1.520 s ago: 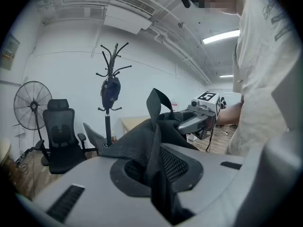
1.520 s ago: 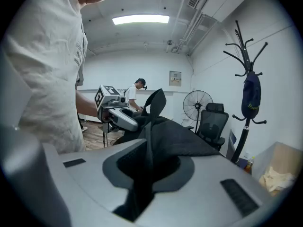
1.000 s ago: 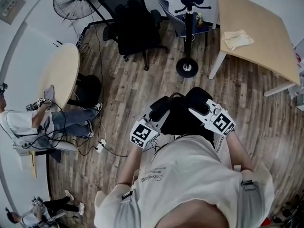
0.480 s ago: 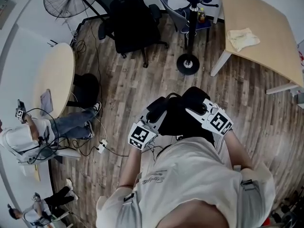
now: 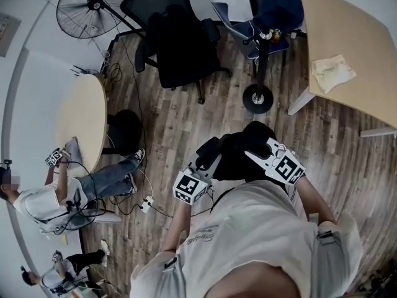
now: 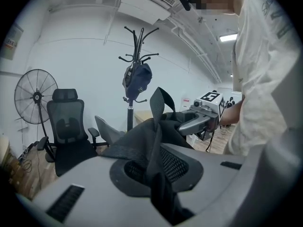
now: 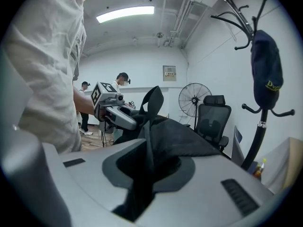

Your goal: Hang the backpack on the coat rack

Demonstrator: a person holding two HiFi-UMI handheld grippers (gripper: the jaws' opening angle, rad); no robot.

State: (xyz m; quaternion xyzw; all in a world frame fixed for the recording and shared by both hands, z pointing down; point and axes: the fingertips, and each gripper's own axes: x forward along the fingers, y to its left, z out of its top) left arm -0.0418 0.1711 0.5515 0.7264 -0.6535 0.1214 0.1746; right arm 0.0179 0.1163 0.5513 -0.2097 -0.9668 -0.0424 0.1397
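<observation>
Left tool and right tool clamp the backpack; its loop needs lifting level onto the coat rack.

Backpack: matt black woven cloth, mesh panel, webbing strap. Coat rack: dark smooth metal. Floor: wood-grain planks, low sheen. Table: pale matt wood top.

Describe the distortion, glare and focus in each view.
Head view: fisheye curves the wooden floor, lighting even. Left gripper view: dark vignetted corners, backpack close to the lens soft, coat rack sharp. Right gripper view: ceiling light strip blows out white.
</observation>
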